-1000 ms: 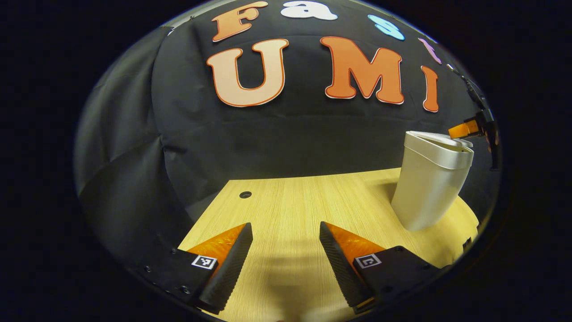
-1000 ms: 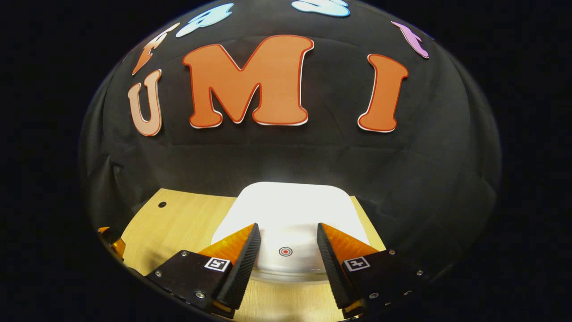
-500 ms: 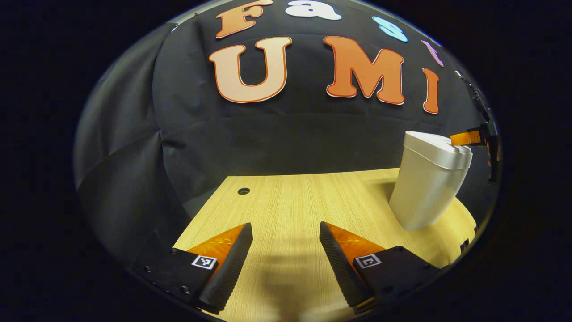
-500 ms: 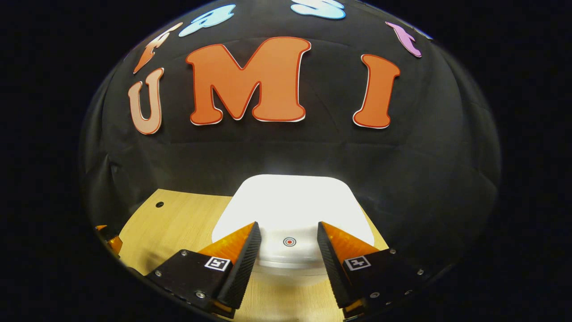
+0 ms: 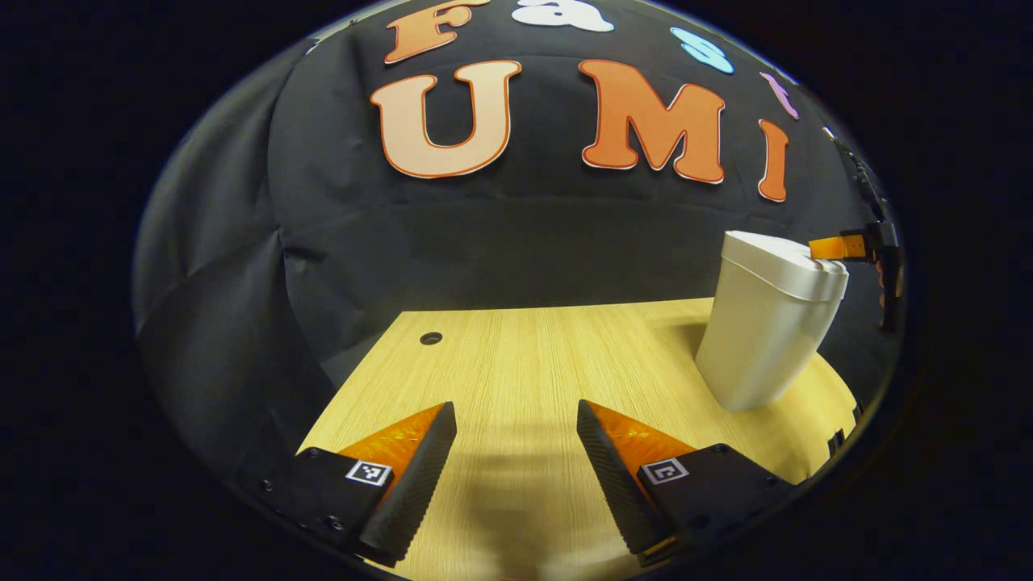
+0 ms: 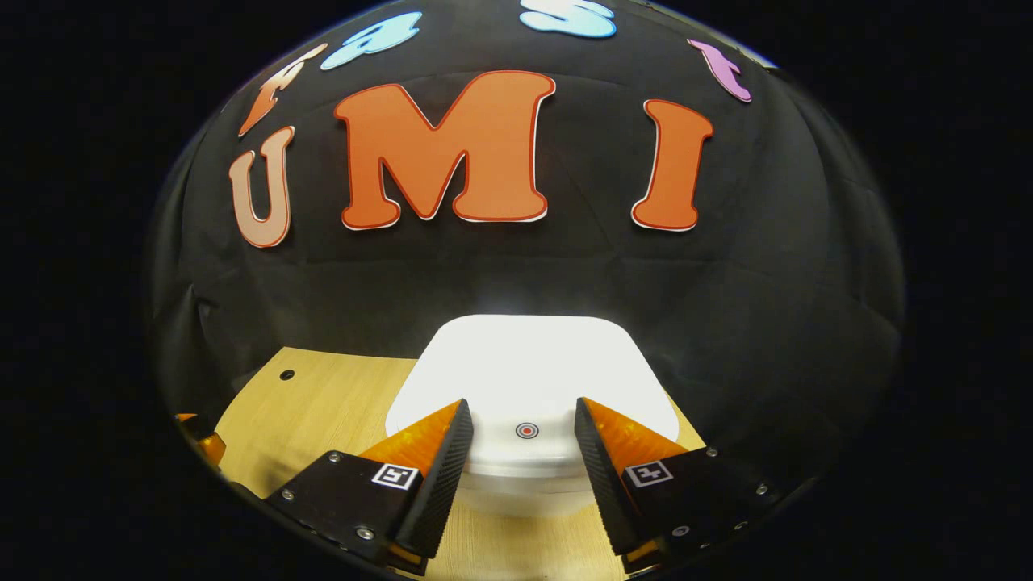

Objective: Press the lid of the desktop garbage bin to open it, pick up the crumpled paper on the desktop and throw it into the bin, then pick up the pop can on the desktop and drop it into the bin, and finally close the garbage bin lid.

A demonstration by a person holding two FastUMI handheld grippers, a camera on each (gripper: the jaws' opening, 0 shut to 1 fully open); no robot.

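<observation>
Two empty grippers, jaws apart: right gripper (image 6: 523,478) hovers over the rigid bin lid (image 6: 529,367); press the marked button (image 6: 526,430), left gripper (image 5: 516,476) idle.

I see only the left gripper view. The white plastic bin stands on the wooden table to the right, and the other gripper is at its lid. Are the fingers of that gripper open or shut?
Observer: In the right gripper view the right gripper is open. Its two fingers point over the front part of the white plastic bin lid and grip nothing.
Operator: Thank you. Is there any mark on the lid that shows where to press?
Observer: Yes. A small red ring mark sits on the lid's front part, about midway between the two fingers.
</observation>
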